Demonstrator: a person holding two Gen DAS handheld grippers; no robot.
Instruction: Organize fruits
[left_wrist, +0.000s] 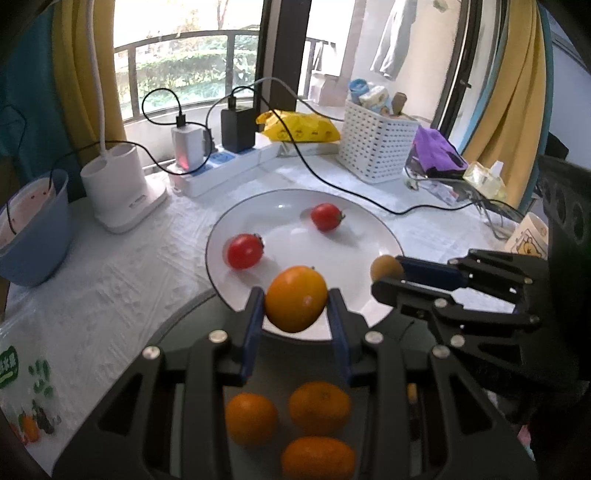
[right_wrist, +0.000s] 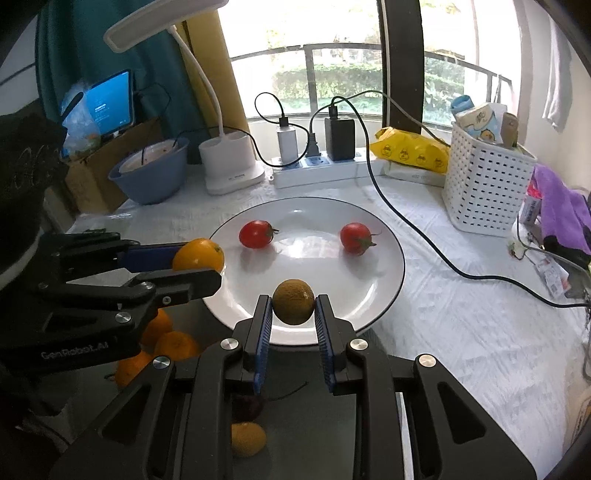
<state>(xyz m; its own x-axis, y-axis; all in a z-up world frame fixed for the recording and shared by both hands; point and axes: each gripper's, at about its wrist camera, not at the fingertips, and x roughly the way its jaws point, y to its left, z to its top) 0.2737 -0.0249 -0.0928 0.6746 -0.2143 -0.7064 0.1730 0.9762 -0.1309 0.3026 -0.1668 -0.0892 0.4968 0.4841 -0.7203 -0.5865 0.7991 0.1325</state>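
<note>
Two grippers hang over the near rim of the white plate (right_wrist: 384, 291), each clamped on one fruit. Left gripper (left_wrist: 295, 301): blue-padded fingers (left_wrist: 253, 328) closed against both sides of the yellow-orange tomato (left_wrist: 295, 298), whose long axis runs roughly upright, slightly tilted. Right gripper (right_wrist: 293, 304): fingers (right_wrist: 263, 332) closed on the round brownish fruit (right_wrist: 293, 301), with no evident long axis; two red tomatoes (right_wrist: 255, 234) lie farther back on the plate, stems pointing right.

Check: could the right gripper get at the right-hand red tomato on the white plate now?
Probably not yet: the right gripper is shut on a brownish round fruit. The path to that tomato across the plate looks clear.
</note>
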